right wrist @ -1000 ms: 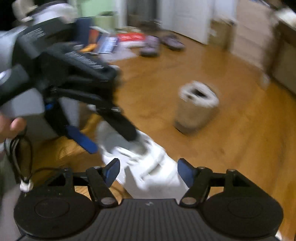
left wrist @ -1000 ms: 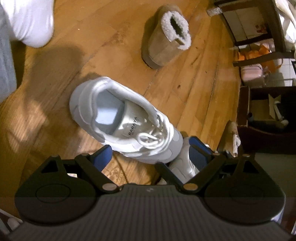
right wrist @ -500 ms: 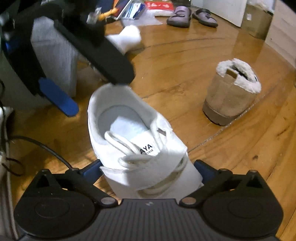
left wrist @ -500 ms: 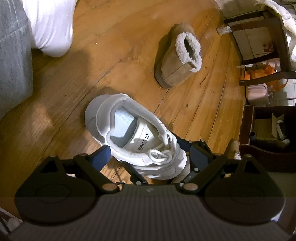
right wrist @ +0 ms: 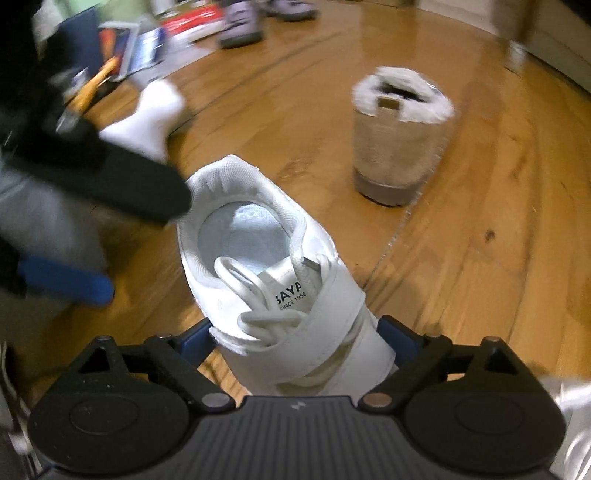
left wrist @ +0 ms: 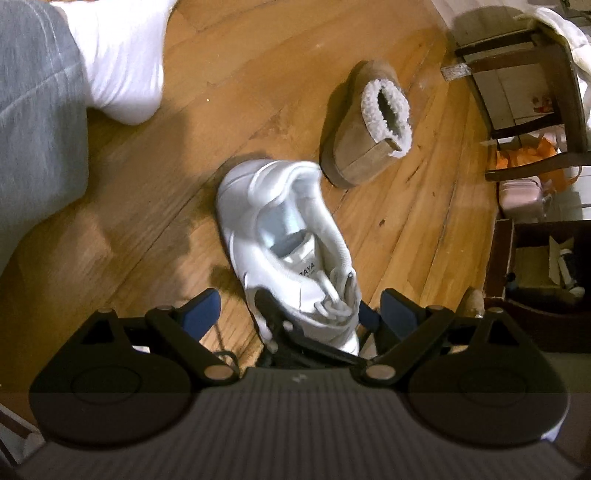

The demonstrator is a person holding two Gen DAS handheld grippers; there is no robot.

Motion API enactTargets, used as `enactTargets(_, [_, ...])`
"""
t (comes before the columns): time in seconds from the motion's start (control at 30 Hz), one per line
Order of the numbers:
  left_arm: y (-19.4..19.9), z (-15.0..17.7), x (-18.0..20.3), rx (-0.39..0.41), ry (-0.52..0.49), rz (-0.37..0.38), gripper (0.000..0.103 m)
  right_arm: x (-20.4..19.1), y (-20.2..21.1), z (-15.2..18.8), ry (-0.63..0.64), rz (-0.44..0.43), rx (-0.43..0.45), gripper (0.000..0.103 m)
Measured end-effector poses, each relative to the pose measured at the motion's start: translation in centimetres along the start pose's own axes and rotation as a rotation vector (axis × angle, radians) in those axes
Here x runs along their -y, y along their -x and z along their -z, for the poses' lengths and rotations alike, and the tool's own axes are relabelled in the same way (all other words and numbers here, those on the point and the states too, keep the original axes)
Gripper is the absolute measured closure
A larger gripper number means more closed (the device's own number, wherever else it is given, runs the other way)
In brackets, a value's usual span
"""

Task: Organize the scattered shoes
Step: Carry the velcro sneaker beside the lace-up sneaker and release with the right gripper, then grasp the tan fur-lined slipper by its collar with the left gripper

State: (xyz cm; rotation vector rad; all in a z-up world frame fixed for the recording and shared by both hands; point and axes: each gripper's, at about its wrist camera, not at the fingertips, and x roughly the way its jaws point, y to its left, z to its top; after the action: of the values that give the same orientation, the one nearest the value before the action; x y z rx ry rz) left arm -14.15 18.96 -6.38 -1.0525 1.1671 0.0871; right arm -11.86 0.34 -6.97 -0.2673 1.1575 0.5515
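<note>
A white sneaker (right wrist: 273, 273) with laces and a strap lies on the wooden floor. My right gripper (right wrist: 295, 338) is shut on the sneaker's front part, its blue pads against both sides. The same sneaker shows in the left wrist view (left wrist: 291, 251), tilted, with the right gripper's fingers clamped on its toe end. My left gripper (left wrist: 299, 314) is open and empty, held above the sneaker's toe. A tan fleece-lined boot (left wrist: 369, 125) stands beyond the sneaker; it also shows in the right wrist view (right wrist: 399, 144).
A person's white sock (left wrist: 122, 62) and grey trouser leg (left wrist: 33, 122) are at the left. A dark wooden chair (left wrist: 517, 74), an orange bag (left wrist: 524, 158) and an open box (left wrist: 543, 266) are at the right. A pair of purple sandals (right wrist: 240, 18) and papers lie far off.
My right gripper has closed in on the white sneaker's front and taken hold of it. The sneaker has turned and tilted. My left gripper stays open above it.
</note>
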Motion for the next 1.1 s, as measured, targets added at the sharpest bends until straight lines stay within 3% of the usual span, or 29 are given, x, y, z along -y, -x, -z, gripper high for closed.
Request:
enactTargets(0.27, [0.6,0.4,0.0,-0.002,-0.009,0.014,0.009,1.4,2.0,3.6,-0.462,0.154,0.060,0.010])
enactTargets(0.47, [0.1,1.0,0.7,0.002,0.033,0.069,0.009,4.0,5.1,8.0,-0.774,0.093,0.110,0.013])
enactTargets(0.67, [-1.5,1.7,1.6,-0.062,-0.011,0.068,0.009,6.5,6.2,10.7,-1.042,0.136,0.125,0.007])
enactTargets(0.8, [-1.3,1.6,1.4,-0.039,-0.012,0.033,0.009,6.6,7.0,11.3,-1.022,0.068,0.172,0.008])
enactTargets(1.0, [-1.3,1.9,1.4,-0.032,-0.028,0.013,0.009,5.6,10.1,11.8,-0.806,0.154,0.289,0.008])
enactTargets(1.07, [-1.6,2.4,2.0,-0.045,-0.054,0.006,0.009,5.7,10.1,12.2,-0.767,0.146,0.304,0.013])
enactTargets(1.1, [-1.7,2.6,2.3,-0.049,-0.066,0.005,0.009,5.9,10.0,12.3,-0.755,0.145,0.305,0.021])
